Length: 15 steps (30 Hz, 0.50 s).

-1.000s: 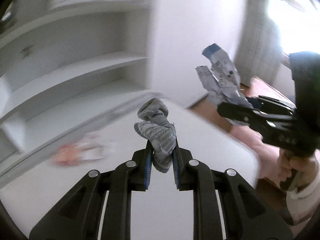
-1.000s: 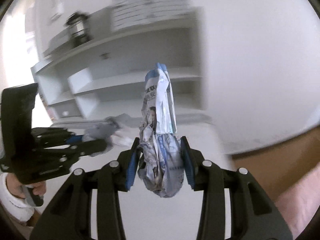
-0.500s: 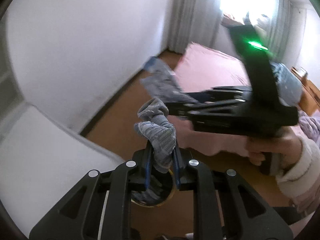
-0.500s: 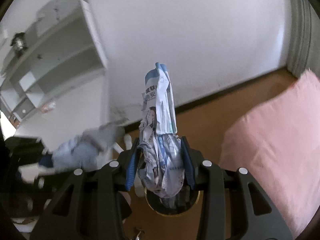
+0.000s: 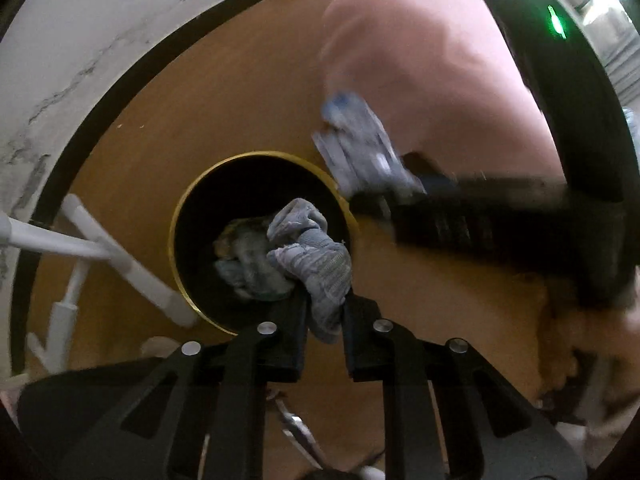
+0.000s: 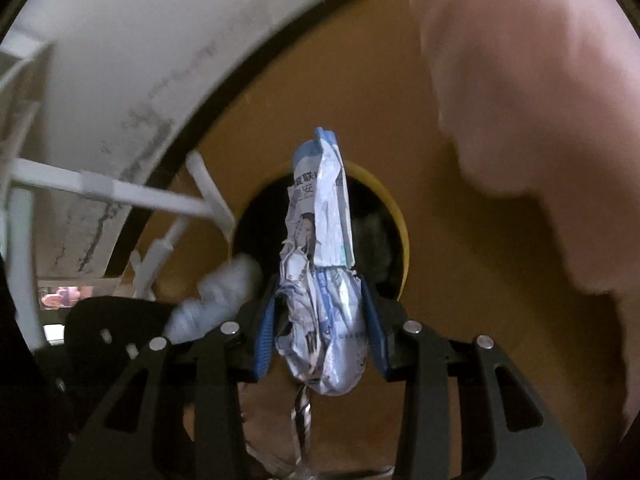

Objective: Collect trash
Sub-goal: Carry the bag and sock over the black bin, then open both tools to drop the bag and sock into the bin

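My left gripper [image 5: 325, 312] is shut on a crumpled grey tissue wad [image 5: 316, 256] and holds it over the near right rim of a round black trash bin with a gold rim [image 5: 182, 204] on the floor. Other trash [image 5: 240, 256] lies inside the bin. My right gripper [image 6: 320, 328] is shut on a crumpled blue-and-white wrapper [image 6: 320, 240], held above the same bin [image 6: 400, 216]. The right gripper with its wrapper [image 5: 360, 148] shows blurred at the bin's far right in the left wrist view. The left gripper's wad [image 6: 224, 288] shows at the lower left in the right wrist view.
The bin stands on a brown wooden floor [image 5: 224, 92]. White table legs [image 5: 120, 256] stand just left of the bin, against a white wall with a dark skirting [image 5: 100, 92]. A pink bed cover [image 5: 420, 64] fills the right side.
Both grippers swung from the white table and shelf down and right to the floor. They now point down over the bin, each holding its trash.
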Each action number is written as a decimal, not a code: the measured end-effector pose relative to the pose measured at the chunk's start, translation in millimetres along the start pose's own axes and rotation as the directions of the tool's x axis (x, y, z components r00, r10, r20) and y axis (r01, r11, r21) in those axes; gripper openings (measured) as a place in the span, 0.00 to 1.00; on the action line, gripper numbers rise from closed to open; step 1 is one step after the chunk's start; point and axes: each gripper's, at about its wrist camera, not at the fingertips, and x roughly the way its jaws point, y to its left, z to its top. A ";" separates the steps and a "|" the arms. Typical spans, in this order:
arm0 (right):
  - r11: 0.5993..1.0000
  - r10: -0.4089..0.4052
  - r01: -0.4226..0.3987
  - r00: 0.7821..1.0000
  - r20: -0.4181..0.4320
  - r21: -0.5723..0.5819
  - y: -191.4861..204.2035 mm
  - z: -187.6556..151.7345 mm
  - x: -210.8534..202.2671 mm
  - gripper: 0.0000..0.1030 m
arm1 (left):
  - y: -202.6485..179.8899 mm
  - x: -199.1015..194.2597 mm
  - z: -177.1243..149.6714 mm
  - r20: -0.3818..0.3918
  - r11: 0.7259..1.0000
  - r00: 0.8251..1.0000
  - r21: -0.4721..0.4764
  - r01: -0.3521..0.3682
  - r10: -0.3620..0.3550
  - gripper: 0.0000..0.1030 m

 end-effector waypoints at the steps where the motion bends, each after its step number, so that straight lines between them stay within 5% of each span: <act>1: 1.000 0.007 -0.006 1.000 -0.030 0.012 -1.8 -1.1 12.5 0.37 | 3.3 9.6 5.0 -0.019 1.000 1.000 -0.012 -0.006 0.005 0.13; 11: 0.994 0.050 -0.041 0.994 -0.095 0.097 -11.9 6.8 45.7 0.40 | 25.3 68.4 8.2 -0.105 0.990 0.993 -0.135 0.031 -0.046 0.14; 12: 0.992 0.067 -0.056 0.994 -0.091 0.112 -12.7 7.1 46.1 0.52 | 26.8 68.0 9.1 -0.094 0.991 0.995 -0.136 0.023 -0.035 0.23; 13: 0.989 0.081 -0.069 0.993 -0.090 0.129 -15.8 7.7 46.7 0.75 | 34.8 71.4 6.3 -0.087 0.990 0.996 -0.136 0.023 -0.035 0.55; 15: 0.986 0.080 -0.069 0.995 -0.065 0.154 -21.6 11.3 41.1 0.88 | 13.0 53.4 10.5 -0.043 0.990 0.999 -0.138 -0.005 -0.001 0.94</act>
